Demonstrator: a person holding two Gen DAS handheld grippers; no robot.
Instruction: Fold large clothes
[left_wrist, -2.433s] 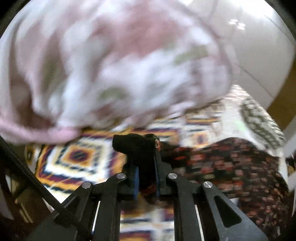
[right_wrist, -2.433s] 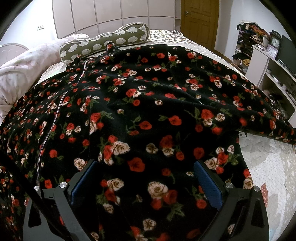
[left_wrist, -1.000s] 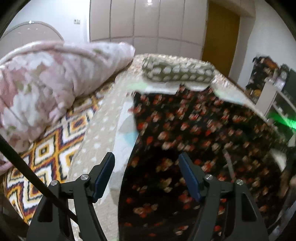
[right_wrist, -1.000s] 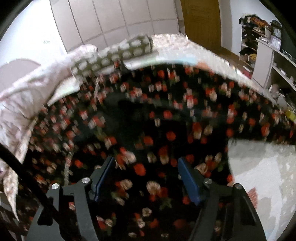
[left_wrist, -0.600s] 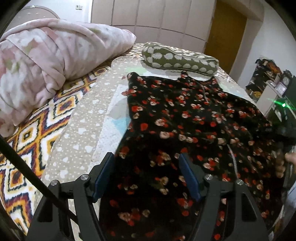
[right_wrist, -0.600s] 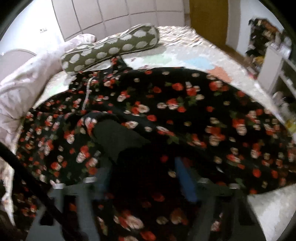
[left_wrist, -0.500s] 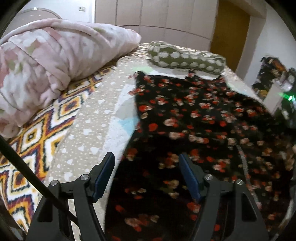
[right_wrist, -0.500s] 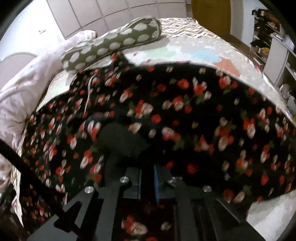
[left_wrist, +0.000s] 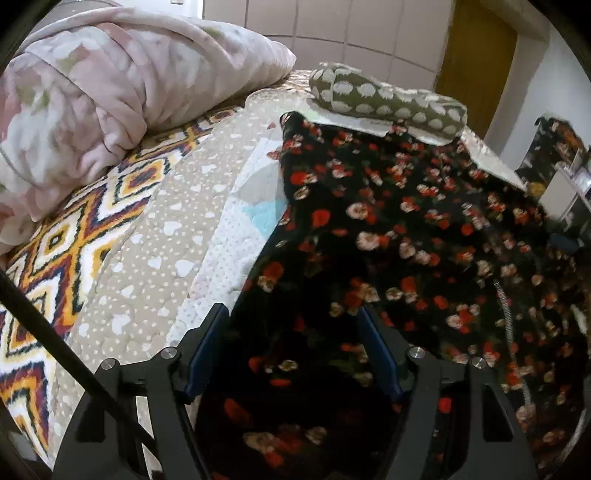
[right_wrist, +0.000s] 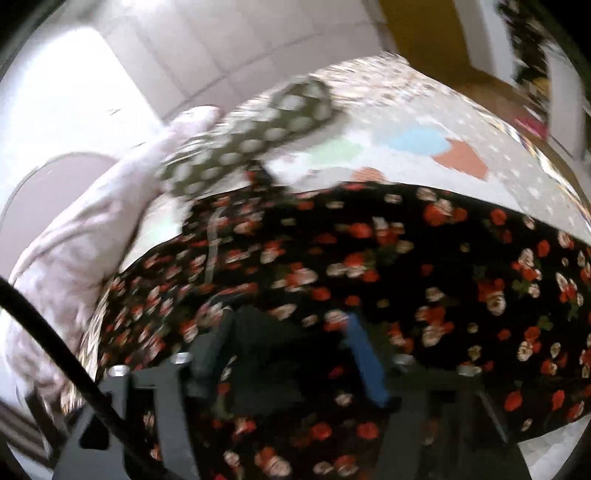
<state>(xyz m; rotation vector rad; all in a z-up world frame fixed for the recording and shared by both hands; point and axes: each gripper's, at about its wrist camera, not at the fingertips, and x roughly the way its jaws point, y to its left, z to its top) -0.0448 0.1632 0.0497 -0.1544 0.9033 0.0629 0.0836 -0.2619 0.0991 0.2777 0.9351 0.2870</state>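
Note:
A large black garment (left_wrist: 406, 206) with red and cream flowers lies spread on the bed, and its zipper (left_wrist: 508, 314) shows at the right. My left gripper (left_wrist: 291, 310) is open and hangs low over the garment's left part. The cloth lies under and between its blue pads (left_wrist: 205, 347), and no grip shows. In the blurred right wrist view the same garment (right_wrist: 424, 258) fills the foreground. My right gripper (right_wrist: 288, 321) has its jaws opening. A dark raised fold of the garment lies loose between them, and the pads stand off it.
A pink floral duvet (left_wrist: 92, 92) is heaped at the left. A green dotted bolster (left_wrist: 384, 96) lies at the head of the bed. A zigzag blanket (left_wrist: 74, 240) and a beige dotted bedspread (left_wrist: 155, 229) cover the bed's left side. A brown door (left_wrist: 476, 55) and shelves (left_wrist: 561, 177) stand at the right.
The right gripper was shut on a fold of the garment half a second ago and now has its jaws apart, swung sideways. The left gripper has sunk closer to the cloth, still open.

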